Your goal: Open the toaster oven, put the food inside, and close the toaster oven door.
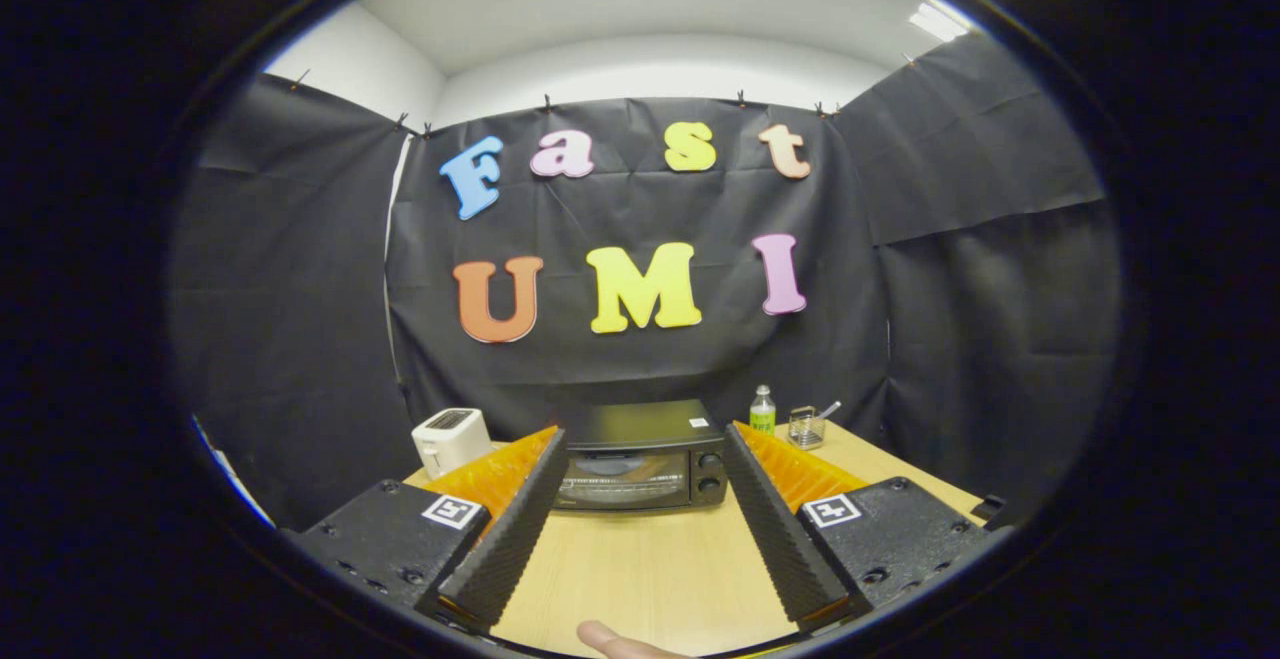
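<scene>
Black toaster oven [640, 459] (door closed), hand-held gripper [640, 464] spread.

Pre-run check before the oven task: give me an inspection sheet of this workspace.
Surface: wooden table, bare between the fingers.
Job's things: toaster oven beyond the fingers, door shut; food not seen.
Clutter: white toaster beside the oven; green-labelled bottle and glass container on its other side.
Grippers: gripper open, holding nothing; a fingertip below it.
Cables: nothing seen.
Surroundings: black cloth walls, ceiling lights.
</scene>
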The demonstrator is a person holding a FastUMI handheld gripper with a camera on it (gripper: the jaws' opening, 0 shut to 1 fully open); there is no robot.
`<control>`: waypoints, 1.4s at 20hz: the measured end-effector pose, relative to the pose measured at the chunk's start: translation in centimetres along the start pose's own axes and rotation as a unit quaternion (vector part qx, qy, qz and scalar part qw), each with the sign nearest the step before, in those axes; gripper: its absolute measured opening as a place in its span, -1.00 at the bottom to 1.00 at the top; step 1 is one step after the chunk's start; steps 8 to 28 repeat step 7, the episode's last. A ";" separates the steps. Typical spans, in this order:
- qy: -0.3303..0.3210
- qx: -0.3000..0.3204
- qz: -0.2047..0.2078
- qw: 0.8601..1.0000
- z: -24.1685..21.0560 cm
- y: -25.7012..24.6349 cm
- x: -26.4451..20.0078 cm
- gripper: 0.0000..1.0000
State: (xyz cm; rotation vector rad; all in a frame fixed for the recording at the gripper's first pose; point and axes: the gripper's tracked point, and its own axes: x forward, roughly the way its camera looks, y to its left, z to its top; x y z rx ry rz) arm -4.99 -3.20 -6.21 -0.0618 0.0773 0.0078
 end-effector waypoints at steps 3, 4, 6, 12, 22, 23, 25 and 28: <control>0.004 -0.008 0.002 1.000 0.4 0.1 -1.1 1.00; 0.000 -0.007 0.002 1.000 0.6 0.2 -1.5 1.00; -0.011 -0.004 0.001 1.000 1.0 0.2 -2.2 1.00; -0.025 0.000 0.000 1.000 1.5 0.3 -2.6 1.00; -0.025 0.000 0.000 1.000 1.5 0.3 -2.6 1.00; -0.025 0.000 0.000 1.000 1.5 0.3 -2.6 1.00; -0.025 0.000 0.000 1.000 1.5 0.3 -2.6 1.00; -0.025 0.000 0.000 1.000 1.5 0.3 -2.6 1.00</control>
